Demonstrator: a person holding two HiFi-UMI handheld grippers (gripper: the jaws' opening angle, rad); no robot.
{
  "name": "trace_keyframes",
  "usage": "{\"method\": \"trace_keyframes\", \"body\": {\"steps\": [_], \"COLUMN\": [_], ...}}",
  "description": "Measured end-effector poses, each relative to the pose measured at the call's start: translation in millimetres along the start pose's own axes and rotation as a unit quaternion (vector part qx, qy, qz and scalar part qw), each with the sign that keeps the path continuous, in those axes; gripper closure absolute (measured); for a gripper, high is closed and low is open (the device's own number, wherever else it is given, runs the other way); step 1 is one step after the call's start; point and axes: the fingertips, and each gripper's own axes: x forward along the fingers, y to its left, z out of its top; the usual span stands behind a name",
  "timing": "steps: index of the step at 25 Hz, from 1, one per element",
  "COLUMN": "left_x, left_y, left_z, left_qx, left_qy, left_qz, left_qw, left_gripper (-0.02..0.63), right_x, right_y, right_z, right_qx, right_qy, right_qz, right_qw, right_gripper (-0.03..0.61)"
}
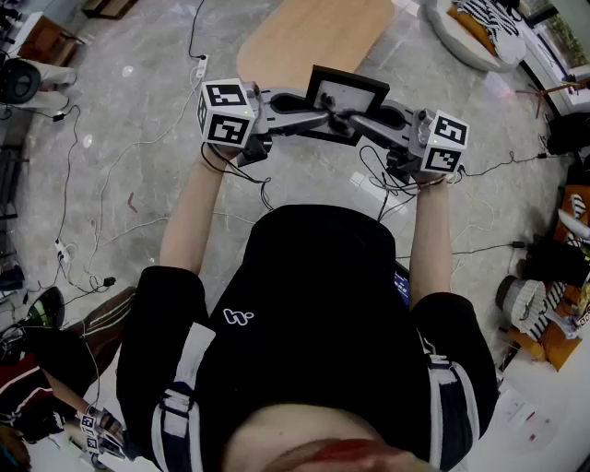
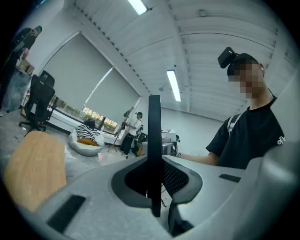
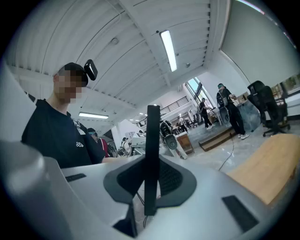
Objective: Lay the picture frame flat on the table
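Note:
The picture frame (image 1: 347, 97) is black with a white mat, held upright in the air in front of the person's chest. My left gripper (image 1: 322, 114) is shut on its left side and my right gripper (image 1: 358, 118) is shut on its right side. In the left gripper view the picture frame (image 2: 154, 154) shows edge-on as a thin dark bar, clamped between the jaws of the left gripper (image 2: 154, 180). The right gripper view gives the same edge-on picture frame (image 3: 151, 159) pinched in the right gripper (image 3: 150, 183). The light wooden table (image 1: 309, 37) lies just beyond the frame, lower down.
Cables (image 1: 101, 175) trail over the grey marble floor around the person. A white beanbag with a striped cushion (image 1: 472, 28) sits at the far right. Bags and clutter (image 1: 544, 304) stand to the right. Other people (image 3: 227, 110) stand in the distance.

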Motion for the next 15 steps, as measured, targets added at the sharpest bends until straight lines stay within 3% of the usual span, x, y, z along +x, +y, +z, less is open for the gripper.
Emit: {"method": "trace_keyframes", "body": {"steps": [9,15], "left_x": [-3.3,-0.4], "left_y": [10.3,9.1], "left_z": [-3.4,-8.5], "left_qx": [-0.001,-0.001], "left_qy": [0.0,-0.005], "left_qz": [-0.008,0.016], "left_qw": [1.0,0.9999], "left_gripper": [0.571,0.571], "right_x": [2.8,0.3], "right_y": [-12.0,-15.2], "right_z": [-0.8,-5.8], "right_qx": [0.003,0.006], "right_qy": [-0.003,-0.008], "right_qz": [-0.024,-0.019], "right_qw": [1.0,1.0], "right_gripper": [0.525,0.525]}}
